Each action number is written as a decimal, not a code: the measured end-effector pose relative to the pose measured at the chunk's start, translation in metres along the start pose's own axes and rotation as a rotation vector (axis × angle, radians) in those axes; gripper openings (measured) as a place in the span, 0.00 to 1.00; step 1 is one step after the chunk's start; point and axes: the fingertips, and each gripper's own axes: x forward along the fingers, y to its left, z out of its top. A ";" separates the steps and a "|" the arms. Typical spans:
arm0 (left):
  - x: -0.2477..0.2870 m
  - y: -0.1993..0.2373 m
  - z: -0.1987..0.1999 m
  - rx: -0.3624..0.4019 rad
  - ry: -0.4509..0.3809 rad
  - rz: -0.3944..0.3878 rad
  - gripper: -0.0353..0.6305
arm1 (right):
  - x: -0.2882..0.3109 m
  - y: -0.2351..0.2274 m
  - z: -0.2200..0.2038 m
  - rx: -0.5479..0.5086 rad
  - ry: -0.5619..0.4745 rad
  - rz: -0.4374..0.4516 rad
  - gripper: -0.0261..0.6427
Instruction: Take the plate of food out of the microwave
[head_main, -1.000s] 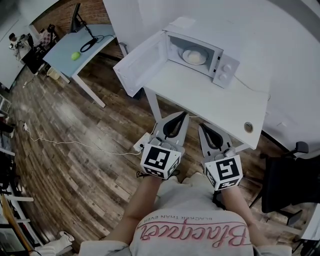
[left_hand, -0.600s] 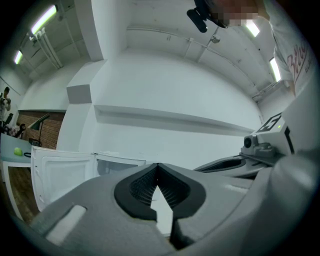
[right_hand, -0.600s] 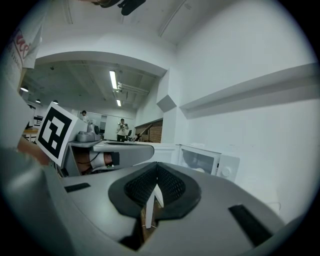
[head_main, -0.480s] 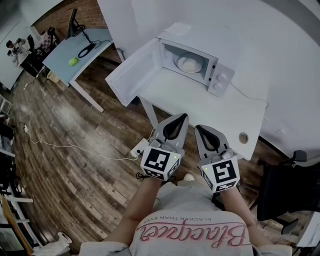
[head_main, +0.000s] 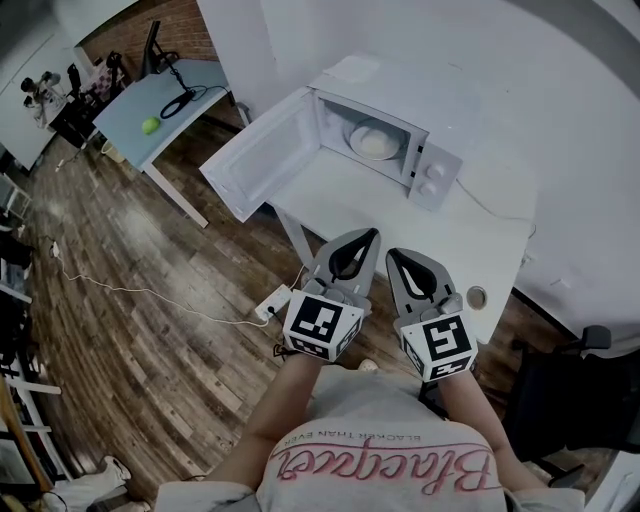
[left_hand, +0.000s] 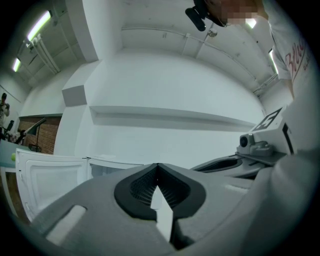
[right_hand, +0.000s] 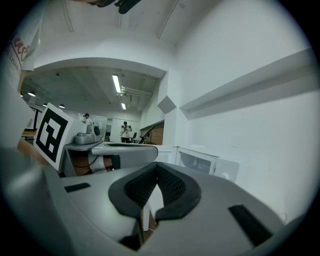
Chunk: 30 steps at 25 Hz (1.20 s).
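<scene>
Brought forward since a second ago: left tool (head_main: 371, 233) and right tool (head_main: 390, 255), side by side, now over the near edge of the tabletop (head_main: 475, 245) in the head view. Farther off, microwave (head_main: 432, 178) with door (head_main: 258, 165) swung open to the left, plate of food (head_main: 377, 143) inside. Left gripper view: jaws closed together, nothing held. Right gripper view: closed as well, empty.

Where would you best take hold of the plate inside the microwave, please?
Probably its near rim, coming in level through the open front: the plate lies flat in the microwave, walled on the other sides, with the door swung left.
</scene>
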 end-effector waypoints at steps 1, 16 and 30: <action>0.002 -0.002 0.000 0.005 0.001 -0.003 0.06 | -0.001 -0.003 0.000 0.000 -0.002 0.000 0.06; 0.016 -0.013 -0.006 0.035 0.043 -0.011 0.06 | -0.007 -0.025 -0.012 0.068 -0.009 -0.015 0.06; 0.029 0.020 -0.018 0.028 0.047 -0.028 0.06 | 0.022 -0.034 -0.018 0.086 -0.005 -0.070 0.06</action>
